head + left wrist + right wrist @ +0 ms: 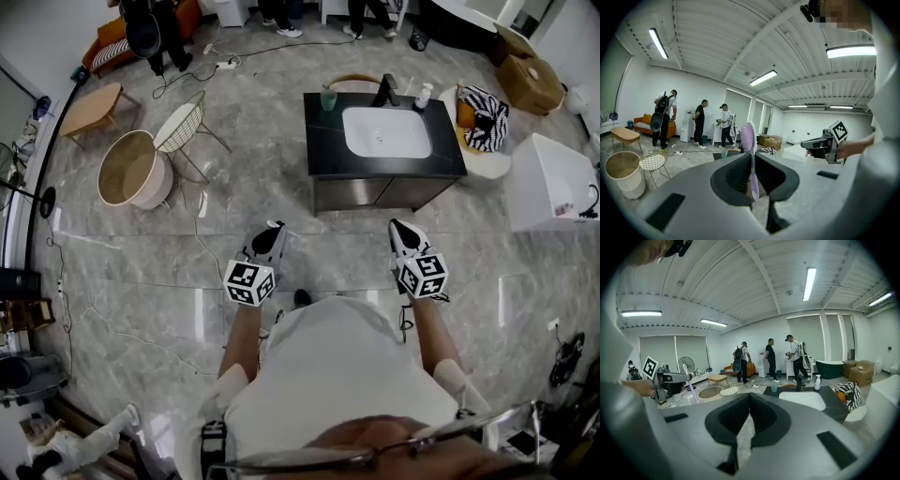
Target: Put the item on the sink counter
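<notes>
Left gripper view — the left gripper pinched a toothbrush by its handle: light, stiff, probably slippery plastic. The right gripper was pressed together, empty — counter ahead.

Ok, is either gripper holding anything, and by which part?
The left gripper holds a purple toothbrush by its handle, bristle head sticking up past the fingers. The right gripper is shut on nothing.
</notes>
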### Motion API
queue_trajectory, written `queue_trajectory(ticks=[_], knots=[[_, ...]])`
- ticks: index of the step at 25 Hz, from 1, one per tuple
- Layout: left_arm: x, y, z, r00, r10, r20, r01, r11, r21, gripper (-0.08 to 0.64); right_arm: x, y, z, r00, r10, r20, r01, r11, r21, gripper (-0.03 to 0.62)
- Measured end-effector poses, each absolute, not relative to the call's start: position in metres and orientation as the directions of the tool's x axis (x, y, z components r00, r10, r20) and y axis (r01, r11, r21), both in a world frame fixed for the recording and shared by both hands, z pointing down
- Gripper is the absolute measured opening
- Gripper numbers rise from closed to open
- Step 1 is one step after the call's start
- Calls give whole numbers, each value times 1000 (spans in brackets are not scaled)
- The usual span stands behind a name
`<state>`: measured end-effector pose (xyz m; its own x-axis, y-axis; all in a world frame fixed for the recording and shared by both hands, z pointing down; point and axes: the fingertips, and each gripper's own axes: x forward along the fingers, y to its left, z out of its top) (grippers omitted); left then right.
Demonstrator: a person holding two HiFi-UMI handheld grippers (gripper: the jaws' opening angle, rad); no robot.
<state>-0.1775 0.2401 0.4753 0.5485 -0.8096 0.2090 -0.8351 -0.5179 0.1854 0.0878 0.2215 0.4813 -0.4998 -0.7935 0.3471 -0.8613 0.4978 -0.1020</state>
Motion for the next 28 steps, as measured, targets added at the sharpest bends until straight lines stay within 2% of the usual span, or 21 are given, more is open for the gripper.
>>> queue_trajectory(ticks=[28], knots=[[-234, 244, 484, 604, -771, 203, -796, -574, 192, 29, 19, 236, 491, -460, -806, 372, -883, 458, -99, 6]])
